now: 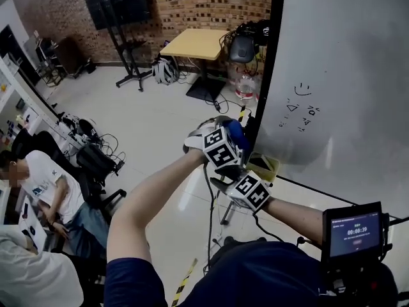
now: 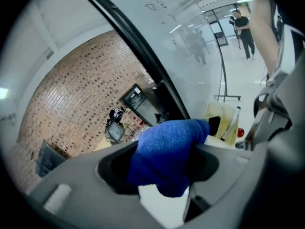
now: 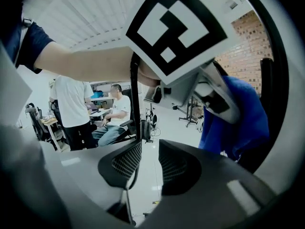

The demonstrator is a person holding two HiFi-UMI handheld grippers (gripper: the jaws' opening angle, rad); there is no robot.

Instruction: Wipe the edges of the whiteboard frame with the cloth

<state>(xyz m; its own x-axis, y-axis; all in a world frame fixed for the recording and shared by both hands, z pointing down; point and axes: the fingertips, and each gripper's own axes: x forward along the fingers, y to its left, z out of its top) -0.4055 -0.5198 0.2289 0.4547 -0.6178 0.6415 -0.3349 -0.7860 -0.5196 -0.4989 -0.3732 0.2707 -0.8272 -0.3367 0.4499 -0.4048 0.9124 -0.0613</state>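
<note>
Stage: wiping looks to be under way, with the soft blue terry cloth (image 2: 167, 144) brought up to the left upright of the thin black whiteboard frame (image 1: 267, 75).
Done so far: cannot be told; the black edge shows no clear difference between wiped and unwiped stretches.
Left to do: as a judgement, most of it. The cloth sits low on this one upright, a long run of edge rises above it, and the other sides of the frame lie out of view.
Left claw (image 1: 231, 141): jaws about halfway apart and pressed onto the cloth, which is bunched thickly between them and bulges out past the tips.
Right claw (image 3: 150, 161): jaws nearly together with a narrow gap, nothing between them; it hangs just below and beside the left claw, pointing away from the board.
Cloth relative to left claw: gripped in the middle, its free rounded end leading forward towards the frame.
Cloth relative to frame: right at the black edge and apparently touching it, though the contact itself is not plainly visible.
Board: the glossy white whiteboard surface (image 1: 345, 62) lies to the right of the edge, carrying a few small marker doodles well clear of the cloth.
</note>
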